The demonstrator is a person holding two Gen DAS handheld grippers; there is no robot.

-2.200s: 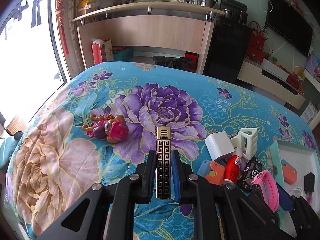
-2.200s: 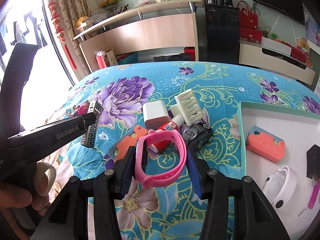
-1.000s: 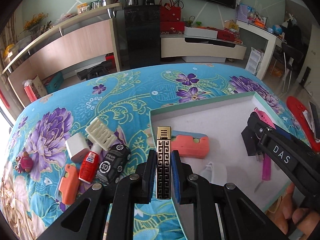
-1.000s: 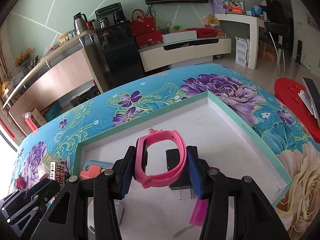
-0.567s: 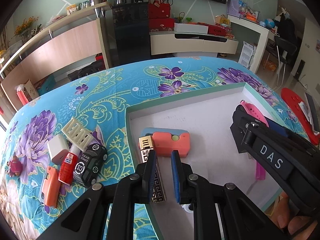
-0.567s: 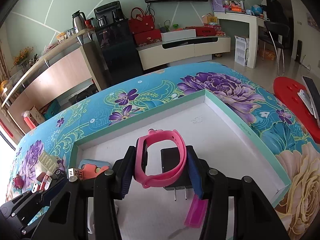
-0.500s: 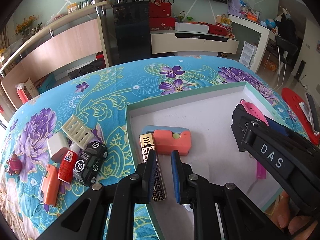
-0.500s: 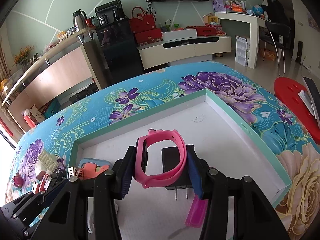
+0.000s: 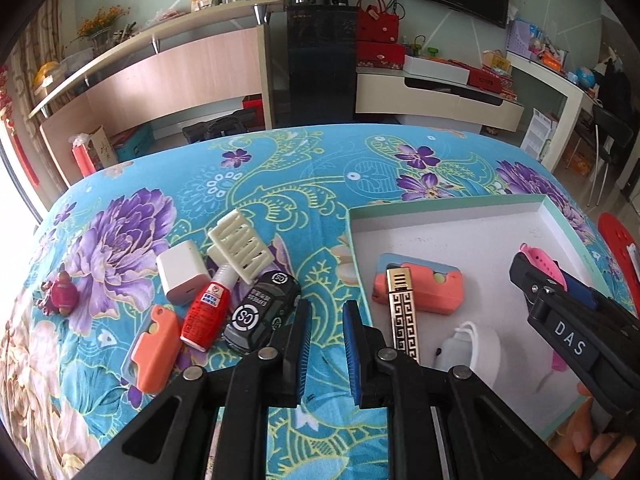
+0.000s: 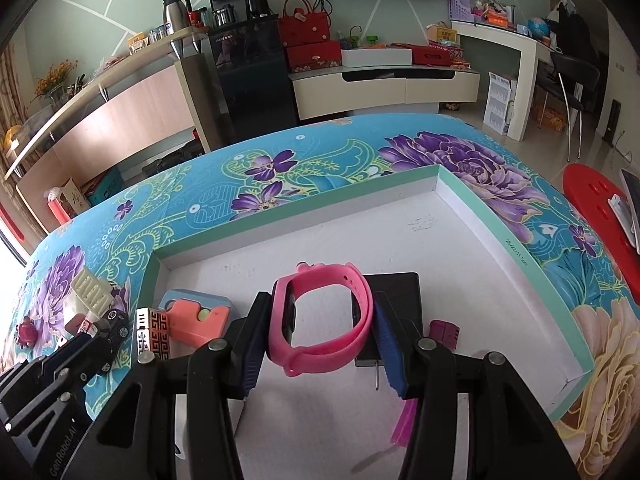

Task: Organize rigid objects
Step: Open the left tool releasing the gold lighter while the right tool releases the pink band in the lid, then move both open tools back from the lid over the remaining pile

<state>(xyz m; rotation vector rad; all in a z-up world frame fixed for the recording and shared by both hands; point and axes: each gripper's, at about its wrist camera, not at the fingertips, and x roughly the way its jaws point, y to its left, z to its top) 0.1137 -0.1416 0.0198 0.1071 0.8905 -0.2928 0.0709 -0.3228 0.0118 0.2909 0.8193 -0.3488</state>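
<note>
Gripping a pink watch band (image 10: 320, 316) between the blue pads, right gripper (image 10: 320, 336) clamped on it and poised low over the white floor of the mint-rimmed tray (image 10: 480, 208). Held by the loop's two sides, probably so it drops flat once released. Just beyond and under it, a black plug adapter (image 10: 396, 292) with prongs pointing back, and a magenta clip (image 10: 442, 330) beside that.

Over on the other side, left gripper (image 9: 325, 344) standing apart with nothing between the pads, hovering above the floral bedspread (image 9: 280, 176) just outside the tray's left wall. Gold-and-black patterned lighter (image 9: 402, 312) lying inside the tray, overlapping the coral box cutter (image 9: 444, 292), with a white round gadget (image 9: 476, 344) nearby.

Looks like aiming at the unsorted cluster next: black toy car (image 9: 262, 310) nearest the pads, red-labelled glue bottle (image 9: 206, 312) touching it, white charger cube (image 9: 182, 272), cream hair claw (image 9: 240, 250) leaning on the pile, second coral cutter (image 9: 154, 350), and a small doll (image 9: 58, 294) well apart to the left. Tight packing there; risk of nudging neighbours when closing on the car.
</note>
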